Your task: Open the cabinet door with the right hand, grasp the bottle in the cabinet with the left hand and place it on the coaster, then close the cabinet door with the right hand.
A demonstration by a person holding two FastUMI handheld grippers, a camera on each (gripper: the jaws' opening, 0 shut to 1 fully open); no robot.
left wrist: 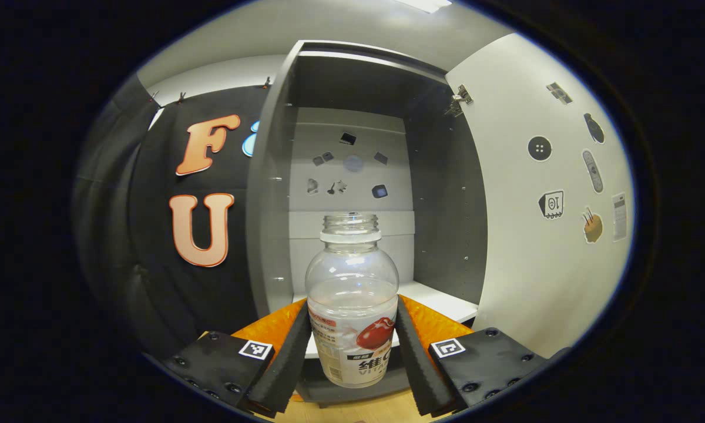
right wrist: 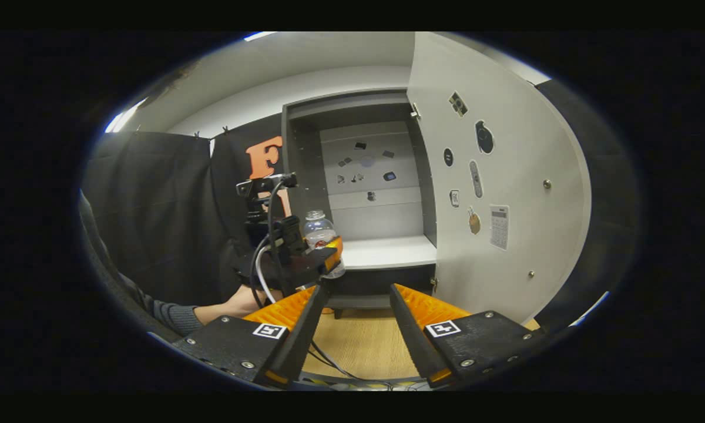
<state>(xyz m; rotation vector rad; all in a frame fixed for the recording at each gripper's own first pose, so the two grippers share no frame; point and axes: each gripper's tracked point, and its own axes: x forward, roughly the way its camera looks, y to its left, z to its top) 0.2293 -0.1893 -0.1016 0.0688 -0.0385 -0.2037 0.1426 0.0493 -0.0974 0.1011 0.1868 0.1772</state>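
Observation:
A clear capless bottle (left wrist: 352, 305) with a red-and-white label sits between the fingers of my left gripper (left wrist: 352, 346), which is shut on it just in front of the open cabinet (left wrist: 352, 176). The cabinet door (left wrist: 540, 194) is swung wide to the right. In the right gripper view, the bottle (right wrist: 320, 232) is held in the left gripper (right wrist: 323, 258) in front of the cabinet (right wrist: 364, 176), left of its shelf (right wrist: 388, 249). My right gripper (right wrist: 352, 329) hangs open over the wooden tabletop (right wrist: 364, 346), near the door (right wrist: 493, 188), holding nothing.
Stickers dot the cabinet's back panel (left wrist: 352, 164) and the inside of the door. A person's hand and sleeve (right wrist: 211, 311) hold the left gripper, with cables (right wrist: 264, 264) trailing down to the table. Black cloth walls stand to the left.

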